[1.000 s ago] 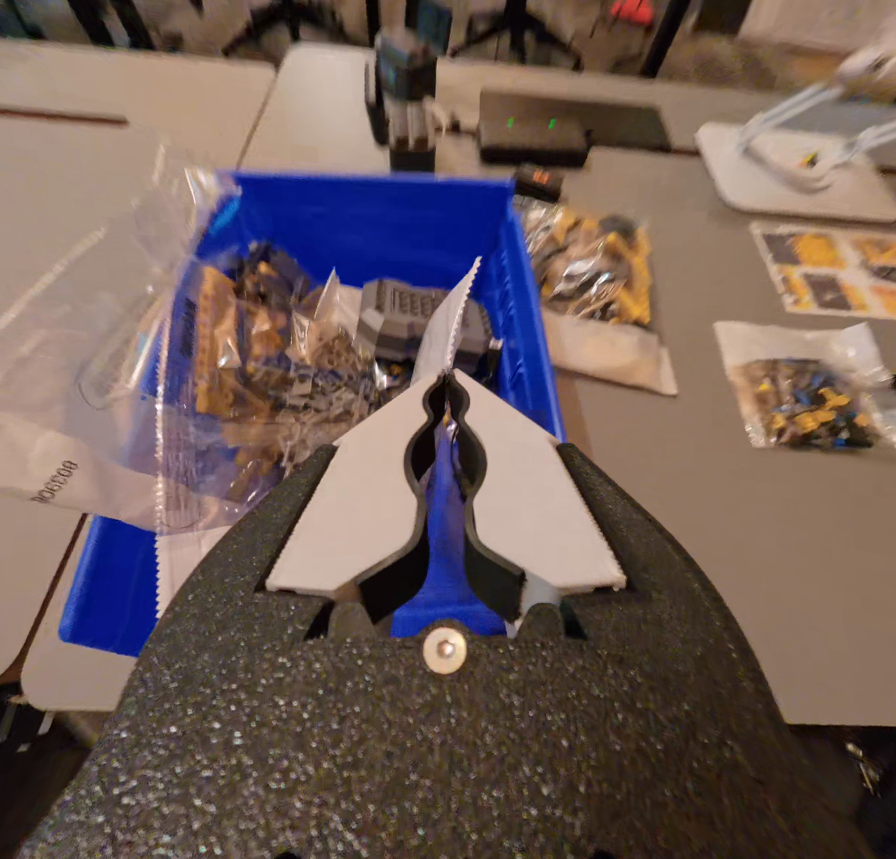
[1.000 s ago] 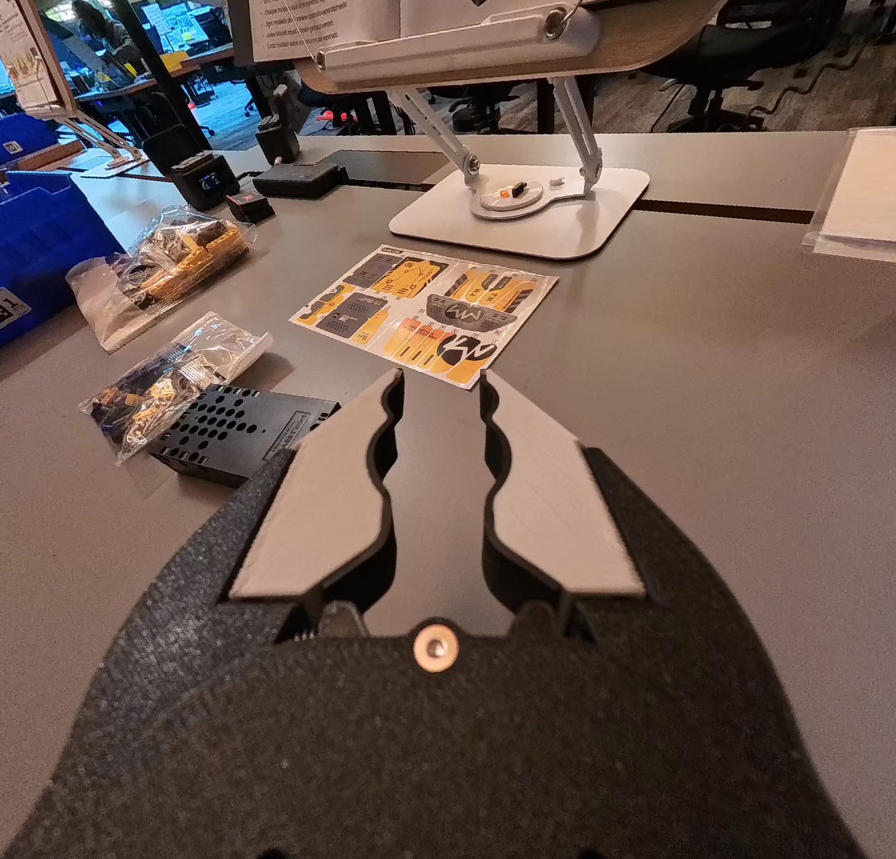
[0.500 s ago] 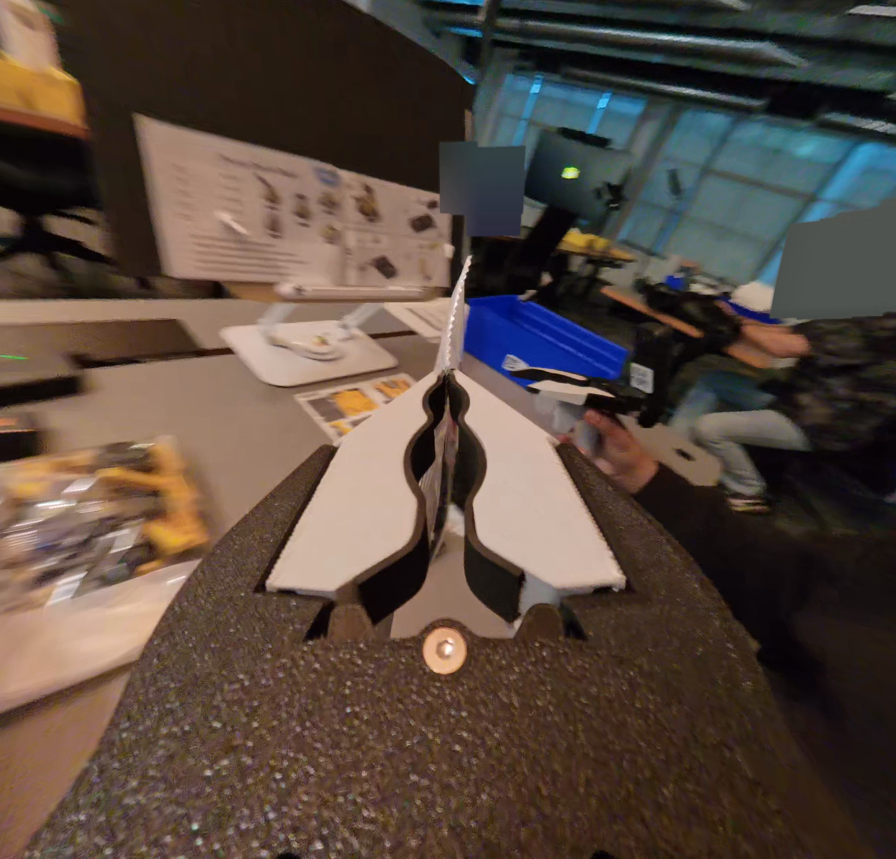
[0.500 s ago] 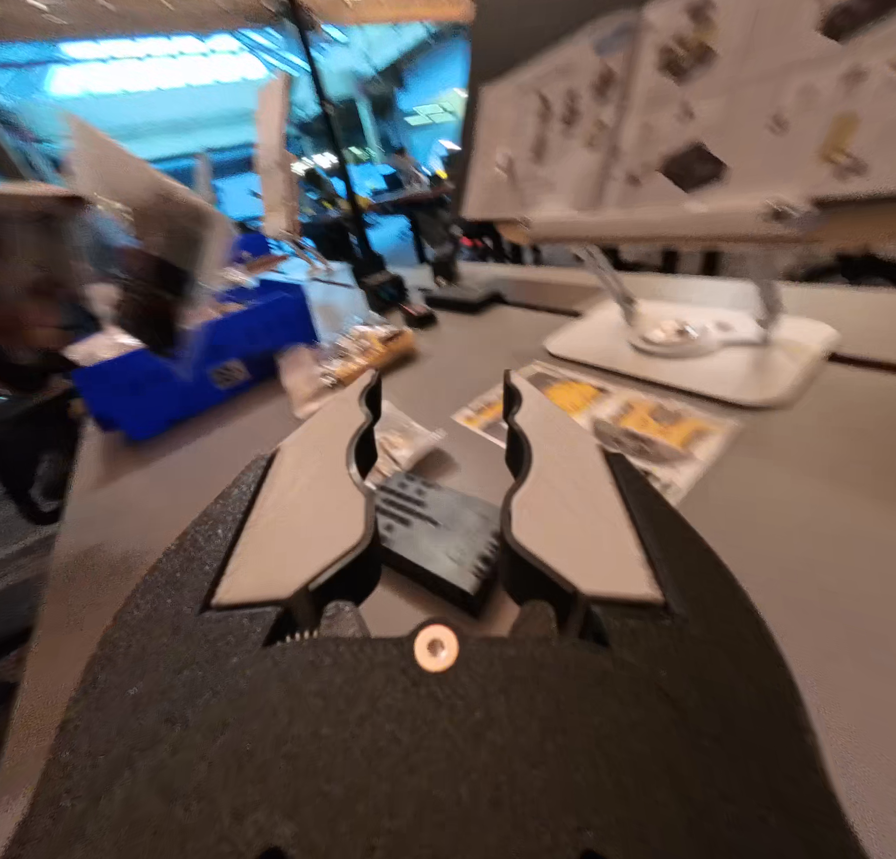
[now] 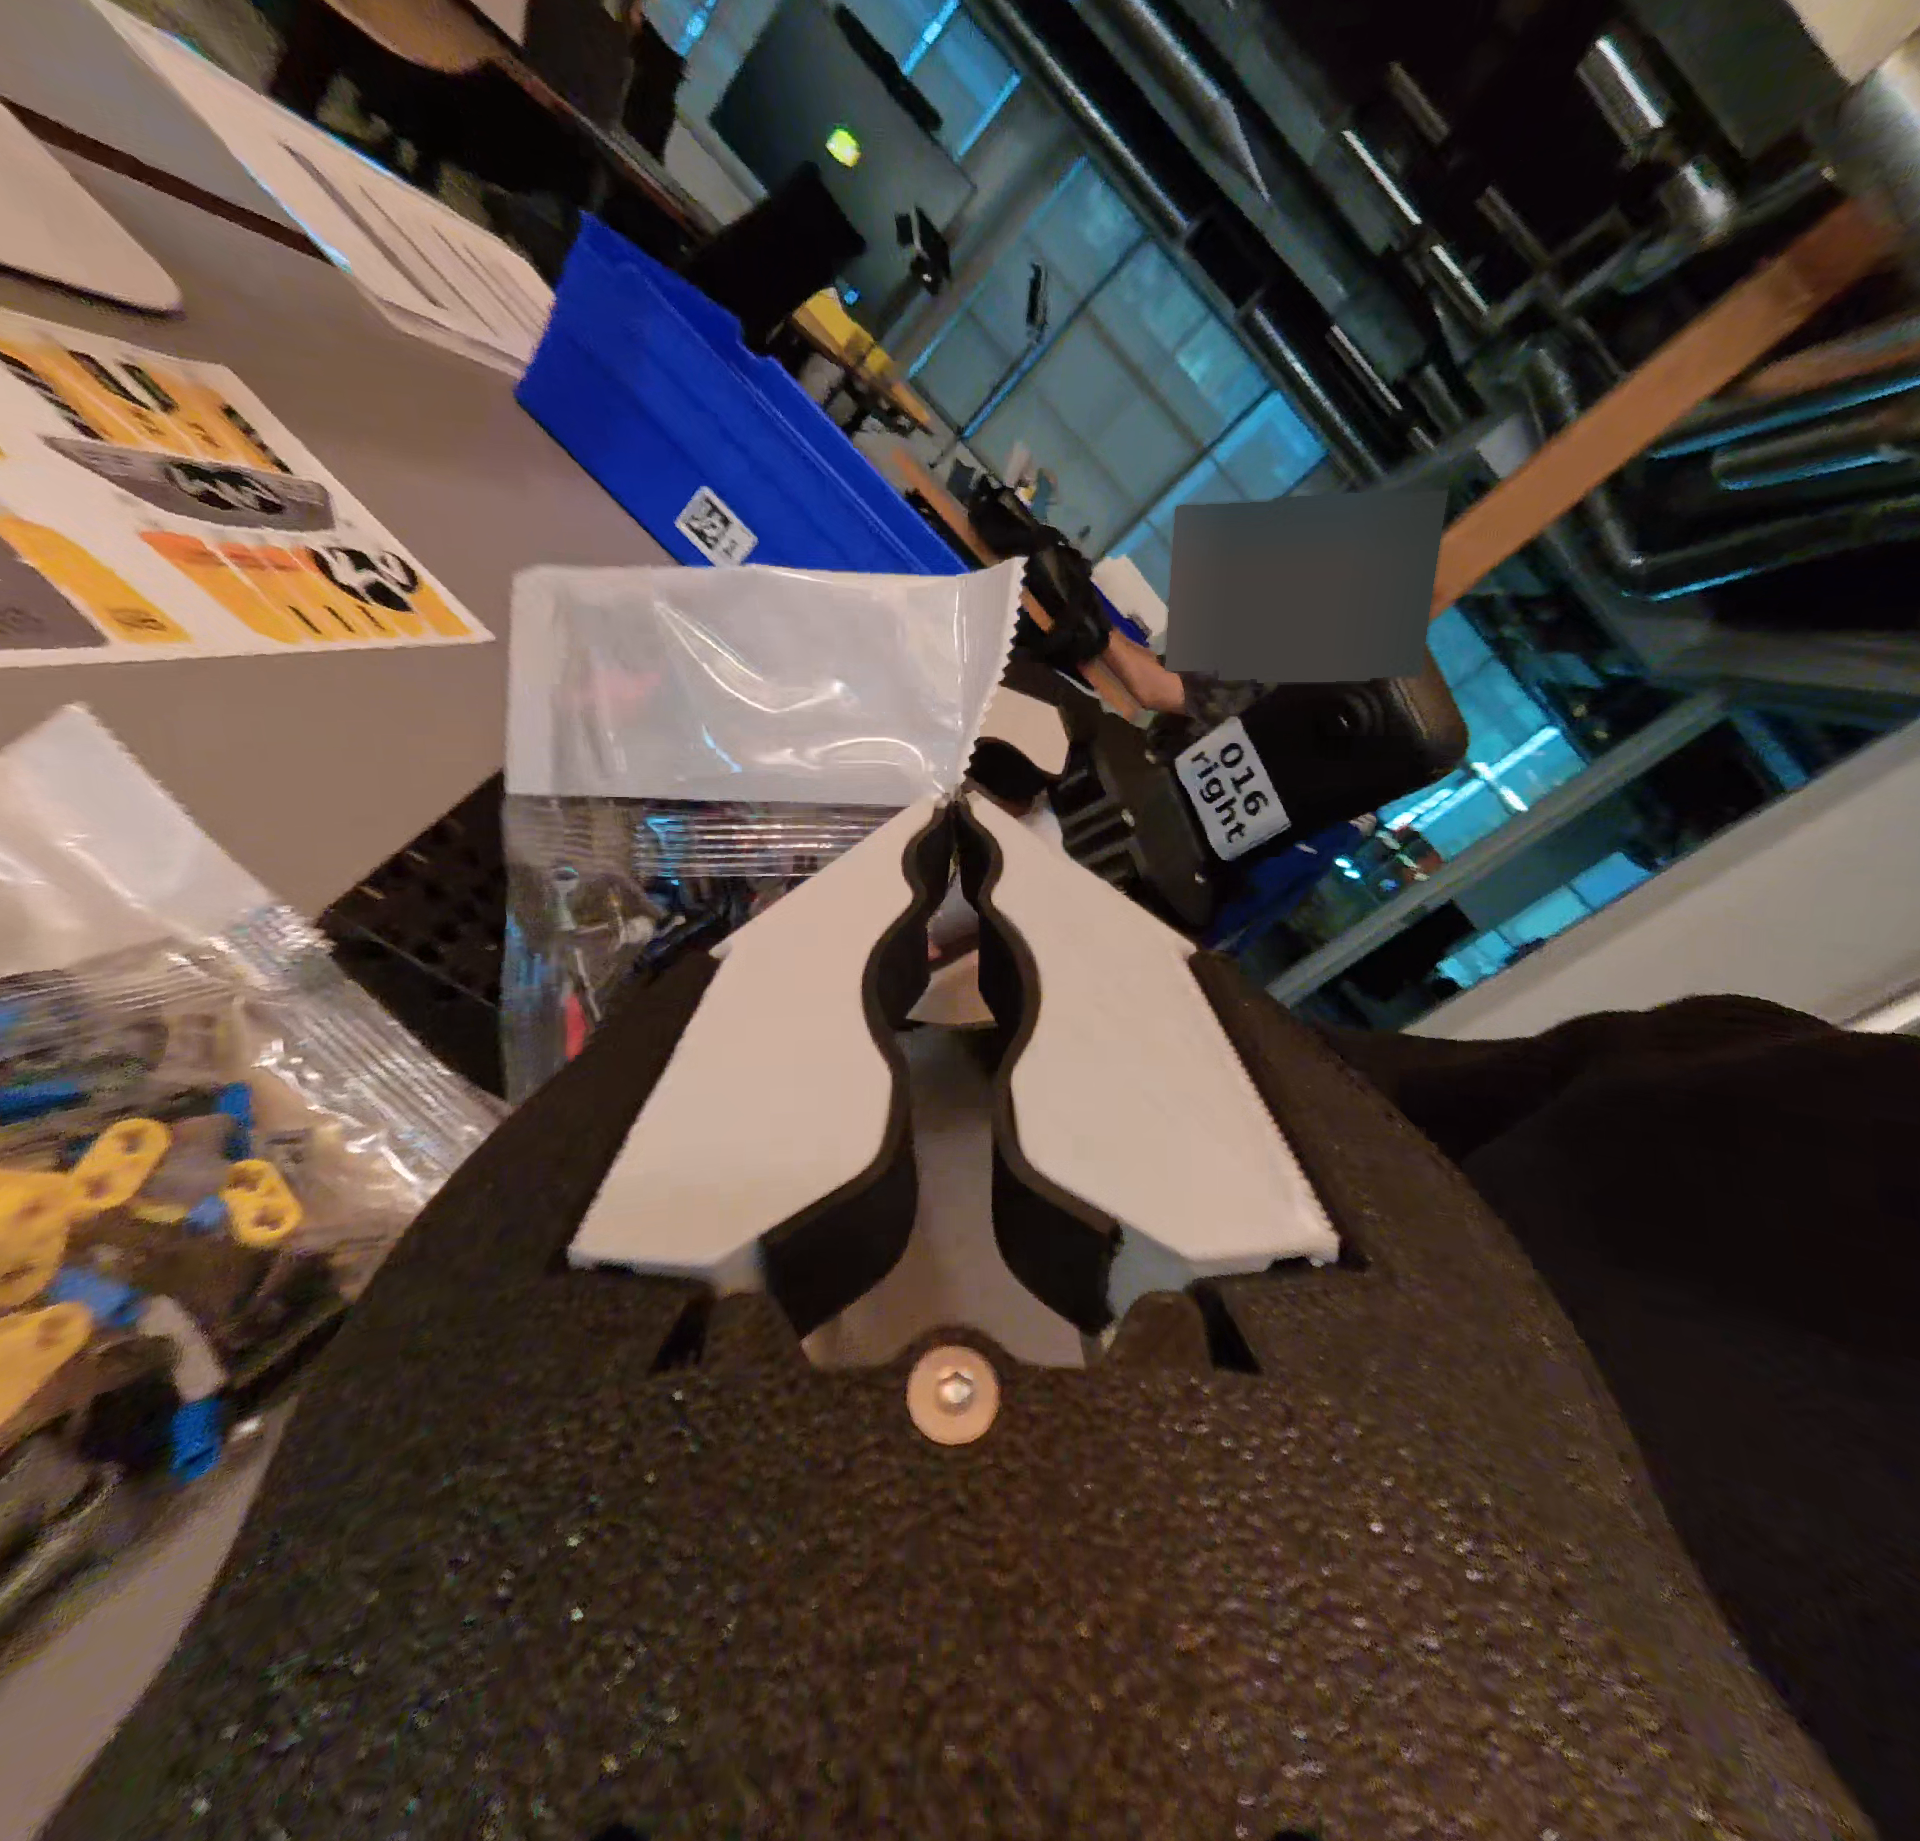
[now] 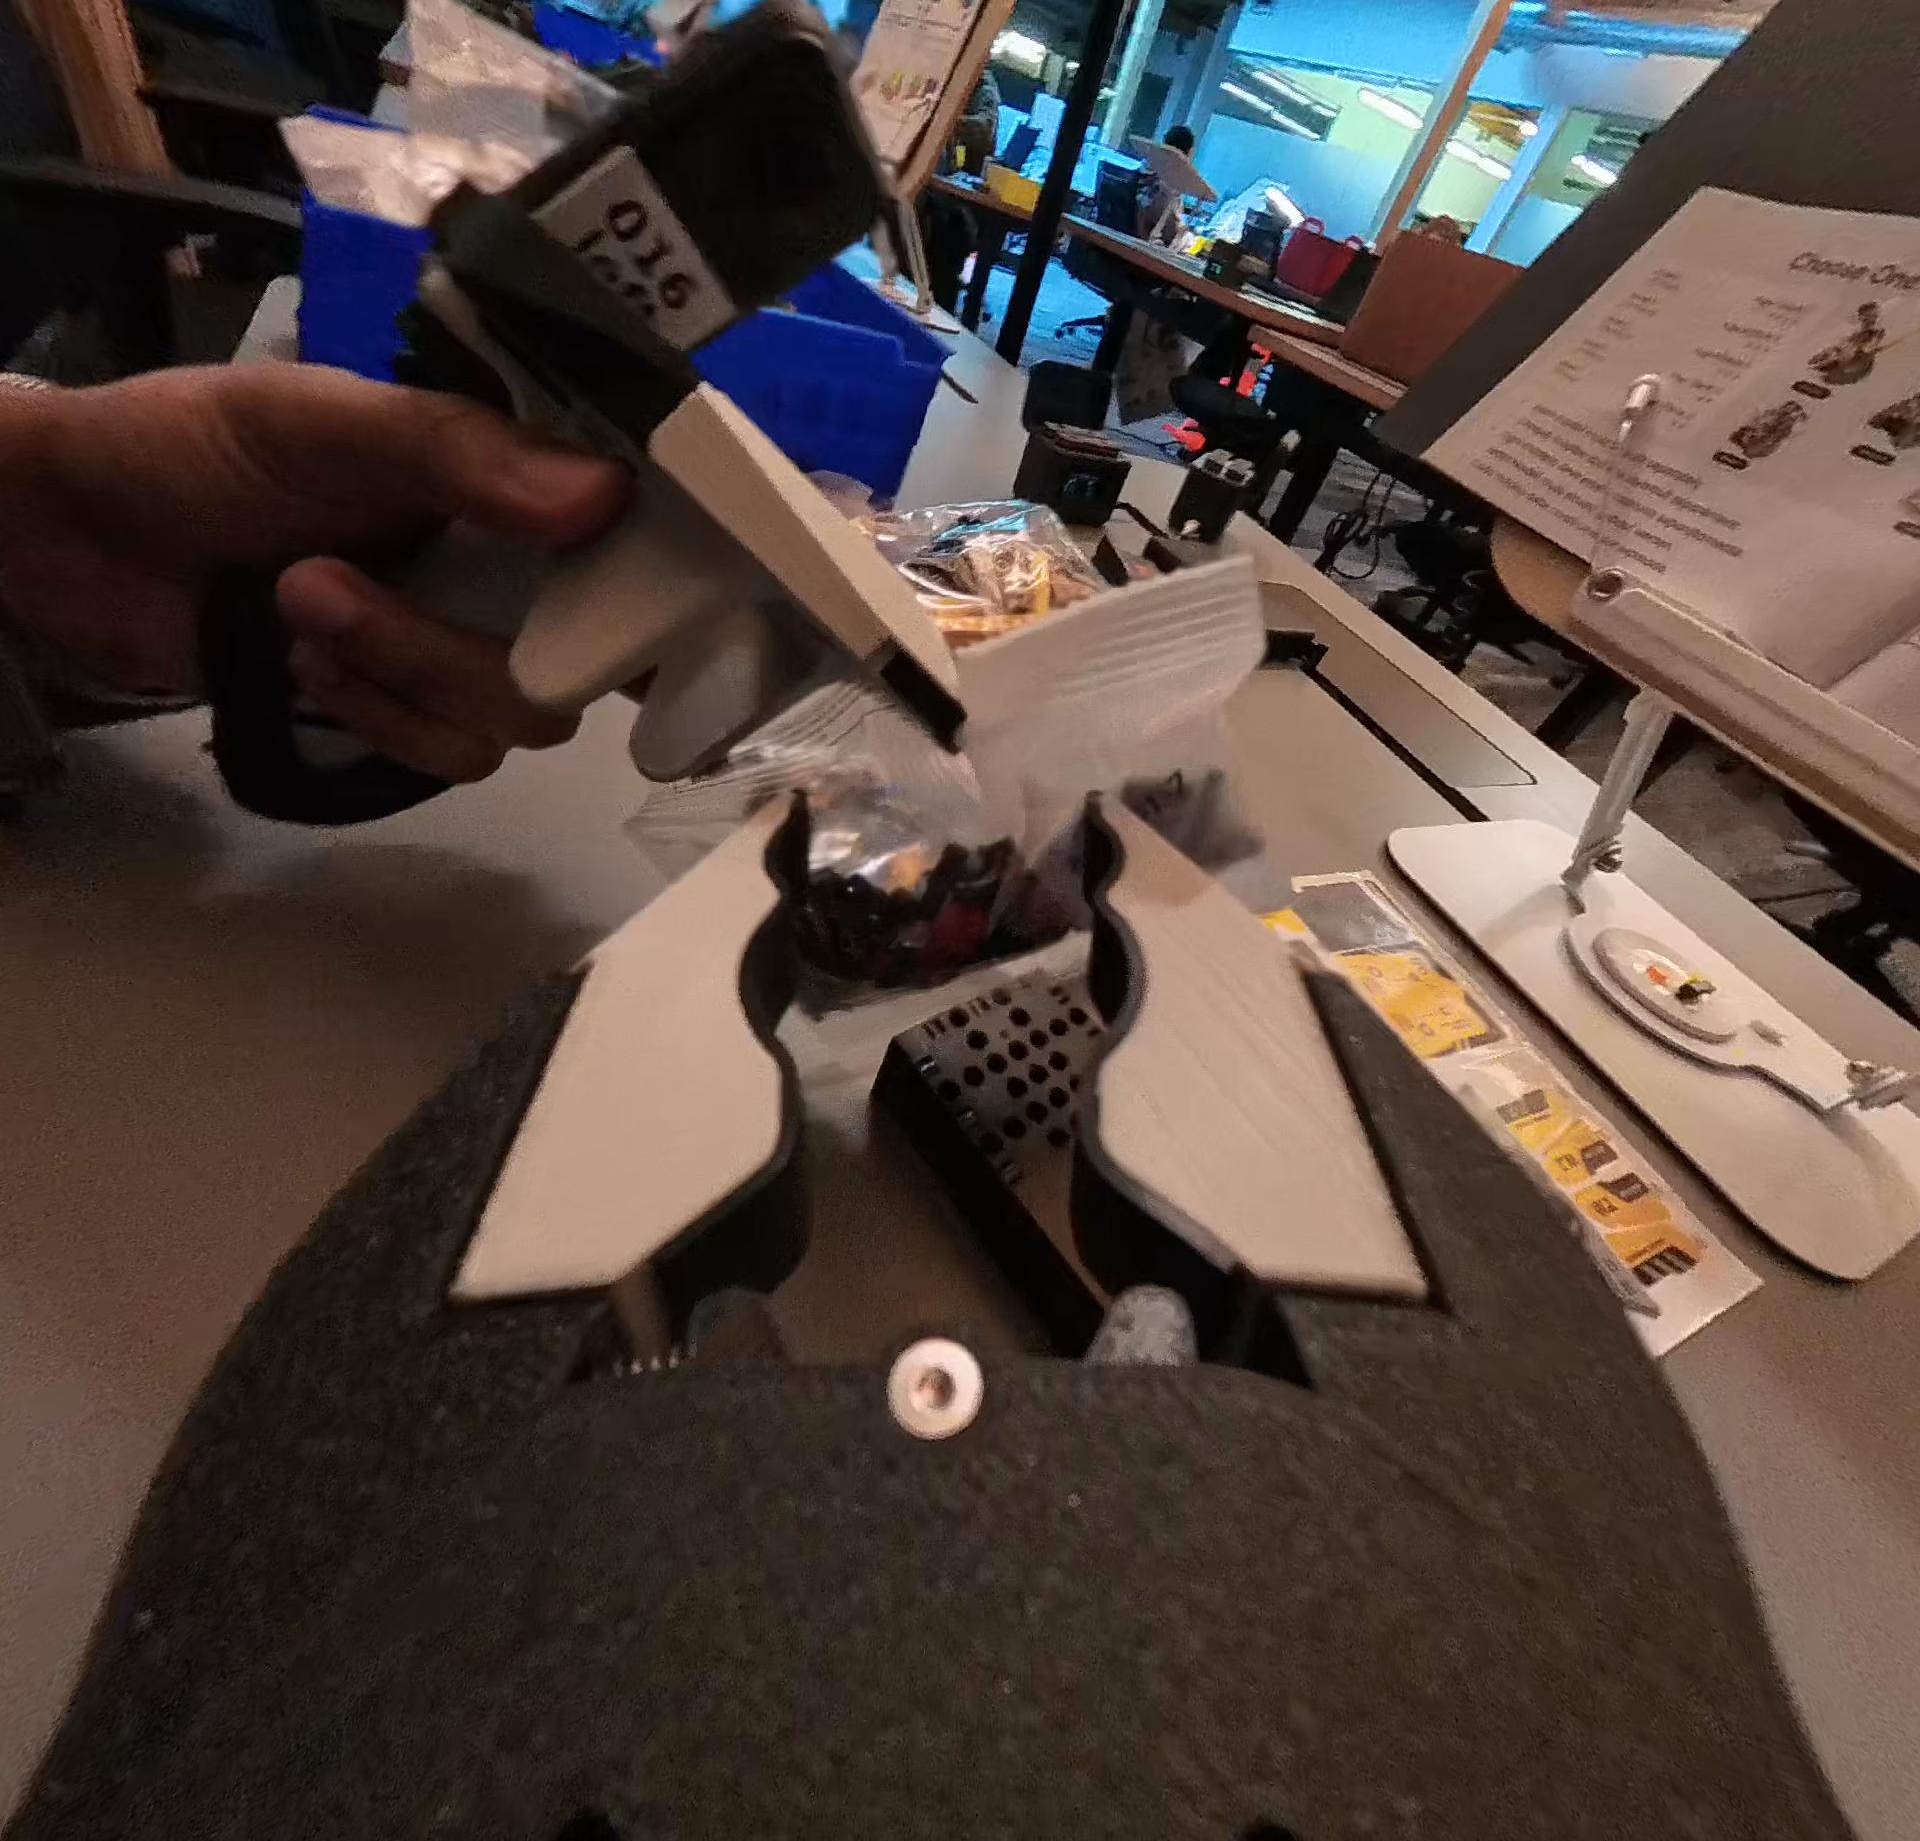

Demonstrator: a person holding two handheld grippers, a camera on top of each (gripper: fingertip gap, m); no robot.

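Note:
My left gripper (image 5: 951,806) is shut on the top corner of a clear plastic bag (image 5: 727,711) of small dark parts and holds it above the table. In the right wrist view a hand holds that left gripper (image 6: 928,716), tilted down, and the bag (image 6: 914,887) hangs from its tips. My right gripper (image 6: 940,815) is open and empty, its fingers just in front of the hanging bag on either side, apart from it. It also shows in the left wrist view (image 5: 1226,804), behind the bag. A black perforated plate (image 6: 997,1074) lies on the table under the bag.
A bag of yellow and blue parts (image 5: 125,1168) lies at the left. A sticker sheet (image 6: 1455,1064) and a white stand base (image 6: 1662,1012) lie to the right. Another bag of yellow parts (image 6: 987,565) and blue bins (image 6: 810,378) are farther back. The tips of both grippers are at nearly the same place. From the right gripper's tips to the black perforated plate (image 6: 997,1074) is close to 8 cm.
My left gripper has carried the bag out of the blue bin and swung it right over the black plate. My right gripper has swung left toward the bag and opened wider.

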